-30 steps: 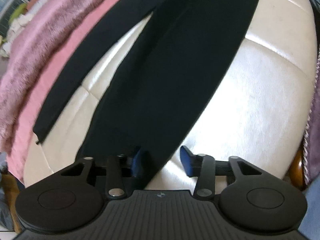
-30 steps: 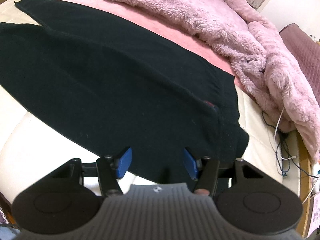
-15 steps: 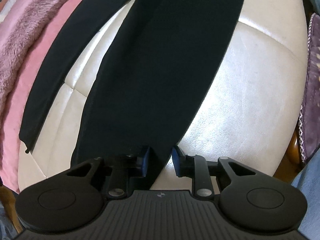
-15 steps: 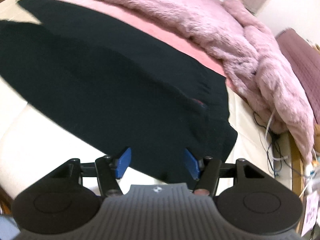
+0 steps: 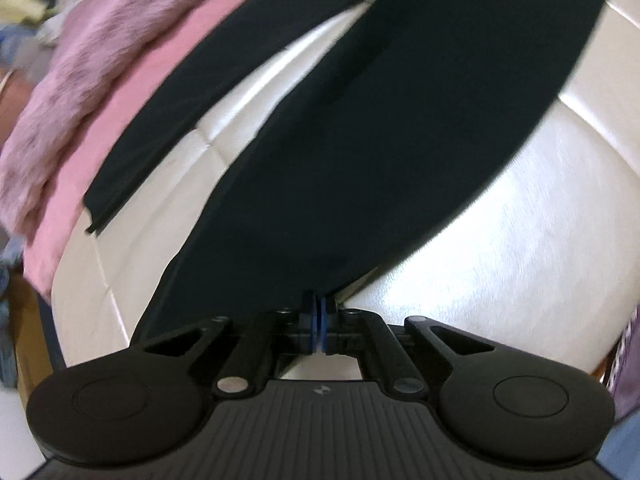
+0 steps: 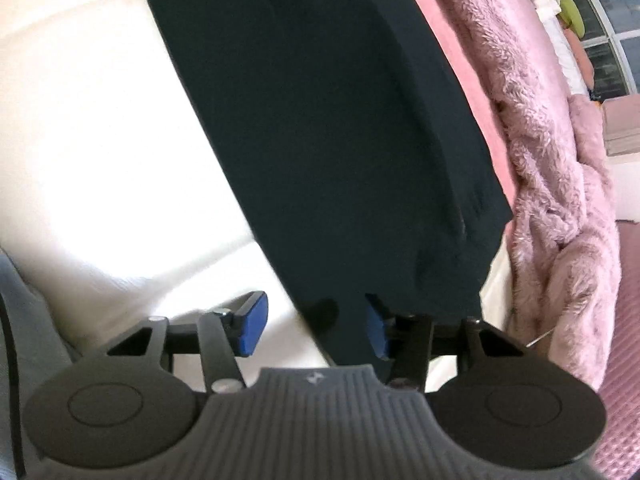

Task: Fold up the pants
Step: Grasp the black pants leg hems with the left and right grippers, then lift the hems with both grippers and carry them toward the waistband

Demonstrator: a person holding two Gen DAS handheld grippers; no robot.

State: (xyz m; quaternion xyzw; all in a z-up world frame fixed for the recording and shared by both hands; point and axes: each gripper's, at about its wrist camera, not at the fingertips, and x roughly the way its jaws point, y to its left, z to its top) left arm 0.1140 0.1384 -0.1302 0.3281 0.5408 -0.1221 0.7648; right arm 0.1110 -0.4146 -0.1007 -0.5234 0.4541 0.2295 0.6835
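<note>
Black pants [image 5: 360, 152] lie spread on a cream leather cushion [image 5: 500, 240], their two legs splayed apart. My left gripper [image 5: 319, 322] is shut on the hem end of the nearer leg, blue pads pressed together on the cloth. In the right wrist view the waist end of the pants [image 6: 340, 140] runs up the frame. My right gripper [image 6: 314, 328] is open, with the cloth's edge lying between its blue pads [image 6: 252, 322].
A fluffy pink blanket [image 5: 80, 80] over a pink sheet lies along the far side of the pants; it also shows in the right wrist view [image 6: 552, 168]. Cream cushion [image 6: 100, 140] fills the left of the right wrist view. Clutter and a window sit beyond.
My left gripper closed on the leg hem. My right gripper swung around to the waist edge, which now sits between its open pads.
</note>
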